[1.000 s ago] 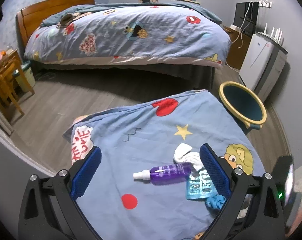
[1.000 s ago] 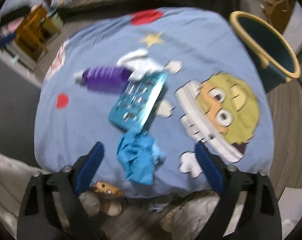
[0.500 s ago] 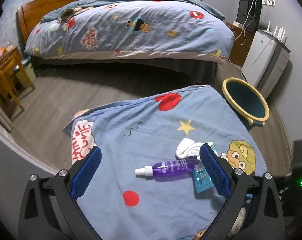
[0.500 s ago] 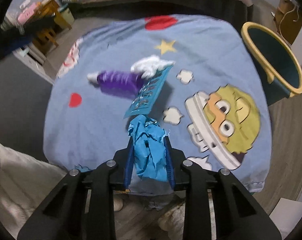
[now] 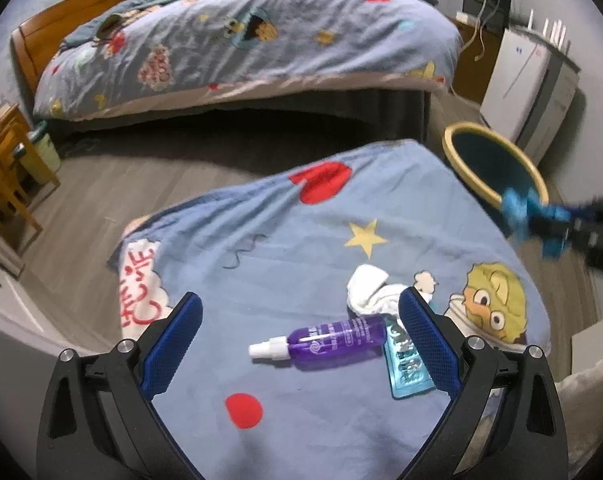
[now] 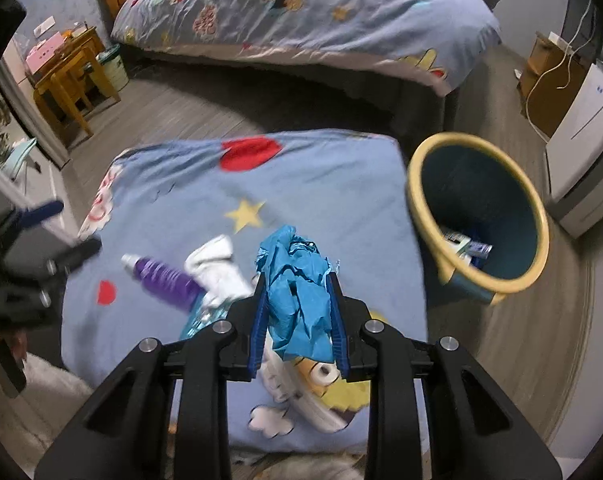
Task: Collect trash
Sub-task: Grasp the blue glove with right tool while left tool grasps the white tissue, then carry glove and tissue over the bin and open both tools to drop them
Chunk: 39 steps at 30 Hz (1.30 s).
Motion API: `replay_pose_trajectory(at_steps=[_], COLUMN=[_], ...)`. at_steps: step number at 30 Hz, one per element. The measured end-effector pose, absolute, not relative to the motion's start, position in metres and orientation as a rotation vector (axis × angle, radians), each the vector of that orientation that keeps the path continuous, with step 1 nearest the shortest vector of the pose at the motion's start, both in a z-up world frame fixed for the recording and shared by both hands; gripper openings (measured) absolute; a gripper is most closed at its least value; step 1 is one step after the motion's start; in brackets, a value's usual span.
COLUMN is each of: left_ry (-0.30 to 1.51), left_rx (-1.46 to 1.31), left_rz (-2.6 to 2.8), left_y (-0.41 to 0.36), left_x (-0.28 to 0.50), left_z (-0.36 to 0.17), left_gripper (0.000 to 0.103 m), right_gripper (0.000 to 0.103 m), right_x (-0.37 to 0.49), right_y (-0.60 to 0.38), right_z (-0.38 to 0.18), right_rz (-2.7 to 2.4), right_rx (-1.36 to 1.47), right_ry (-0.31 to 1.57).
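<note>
Surface: blue cartoon-print blanket [image 5: 309, 248] over a low stand.
Bottle [image 5: 329, 338]: purple, on its side, white cap pointing left.
Cloth [image 5: 371, 290]: white, crumpled, touching bottle.
Blister pack [image 5: 405, 364]: teal, beside bottle's base.
Floor [image 5: 113, 196]: grey wood; bin [image 6: 481, 216] stands beside blanket.

Bed [image 5: 241, 40]; wooden chair [image 6: 67, 76]; white appliance [image 5: 529, 84]

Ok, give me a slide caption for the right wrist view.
Right gripper carries crumpled blue trash above the patterned cover toward the yellow-rimmed bin.
</note>
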<state>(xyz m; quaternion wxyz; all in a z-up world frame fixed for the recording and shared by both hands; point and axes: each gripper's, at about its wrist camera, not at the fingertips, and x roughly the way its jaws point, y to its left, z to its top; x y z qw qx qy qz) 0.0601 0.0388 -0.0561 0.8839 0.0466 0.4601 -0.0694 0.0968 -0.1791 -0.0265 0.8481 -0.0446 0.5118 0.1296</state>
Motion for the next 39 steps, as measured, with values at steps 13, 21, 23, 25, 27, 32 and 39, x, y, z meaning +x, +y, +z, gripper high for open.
replay_pose_trajectory(at_steps=[13, 21, 23, 25, 27, 32, 39], left_ry=[1.078, 1.126, 1.14, 1.163, 1.16, 1.16, 1.099], left_rx=[0.167, 0.165, 0.153, 0.151, 0.154, 0.174, 0.188], left_rz=[-0.228, -0.267, -0.272, -0.262, -0.259, -0.234, -0.225], left_y=[-0.021, -0.044, -0.045, -0.044, -0.043, -0.038, -0.035], left_x=[0.091, 0.103, 0.106, 0.109, 0.109, 0.111, 0.11], left_z=[-0.125, -0.155, -0.158, -0.163, -0.163, -0.161, -0.141], left_gripper=[0.097, 0.089, 0.072, 0.063, 0.057, 0.029, 0.022], right_gripper=[0.027, 0.027, 0.027, 0.027, 0.027, 0.027, 0.027], right_x=[0.124, 0.123, 0.124, 0.125, 0.125, 0.124, 0.124], right_y=[-0.202, -0.211, -0.212, -0.213, -0.211, -0.208, -0.21], right_z=[-0.042, -0.039, -0.038, -0.038, -0.037, -0.037, -0.037], right_rz=[0.305, 0.329, 0.334, 0.34, 0.344, 0.35, 0.336], right_rx=[0.052, 0.112, 0.123, 0.131, 0.134, 0.129, 0.115], right_ry=[1.086, 1.085, 1.084, 1.086, 1.084, 1.08, 1.076])
